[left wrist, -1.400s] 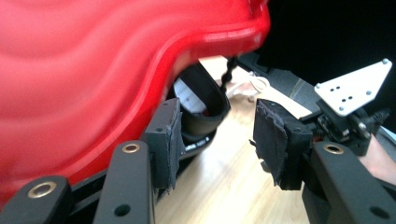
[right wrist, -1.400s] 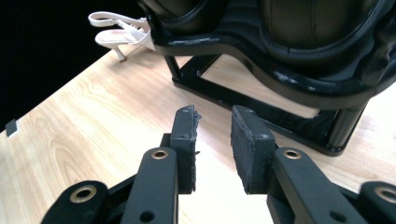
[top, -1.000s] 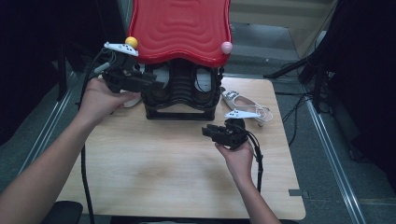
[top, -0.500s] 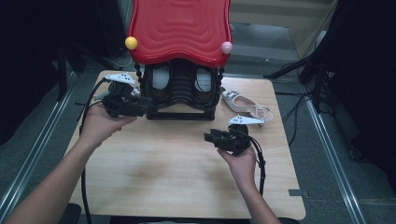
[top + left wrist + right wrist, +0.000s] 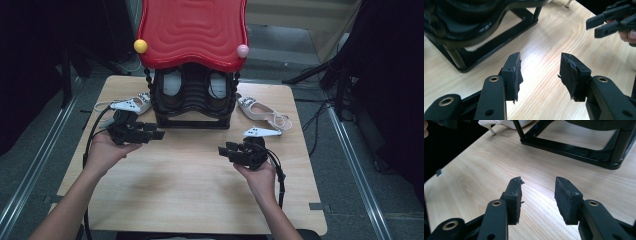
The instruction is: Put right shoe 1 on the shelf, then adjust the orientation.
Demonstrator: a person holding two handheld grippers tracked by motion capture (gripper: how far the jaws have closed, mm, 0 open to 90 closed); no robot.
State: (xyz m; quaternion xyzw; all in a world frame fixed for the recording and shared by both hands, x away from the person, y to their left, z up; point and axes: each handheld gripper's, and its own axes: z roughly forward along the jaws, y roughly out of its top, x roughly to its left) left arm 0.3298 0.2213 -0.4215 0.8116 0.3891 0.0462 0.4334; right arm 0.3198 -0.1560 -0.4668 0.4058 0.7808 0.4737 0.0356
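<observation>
A black shoe rack [image 5: 192, 107] with a red wavy top [image 5: 192, 30] stands at the back of the wooden table [image 5: 190, 195]. Two white shoes [image 5: 172, 82] sit inside it. One white heeled shoe [image 5: 260, 111] lies right of the rack, another [image 5: 143, 98] left of it. My left gripper [image 5: 159, 134] hovers low, left of the rack's front, pointing right; its jaws are open and empty [image 5: 540, 58]. My right gripper [image 5: 222, 150] points left near the table's middle. Its jaws have just been opening and stand open with nothing between them [image 5: 537, 182].
A yellow ball [image 5: 140, 46] and a pink ball [image 5: 242, 50] sit on the red top's front corners. The rack's black base frame [image 5: 499, 42] is close to my left jaws. Bare wood lies between the two grippers. Cables trail off both grippers.
My left hand has come down from beside the rack's top to just above the table, left of the rack. The right hand has stayed about where it was.
</observation>
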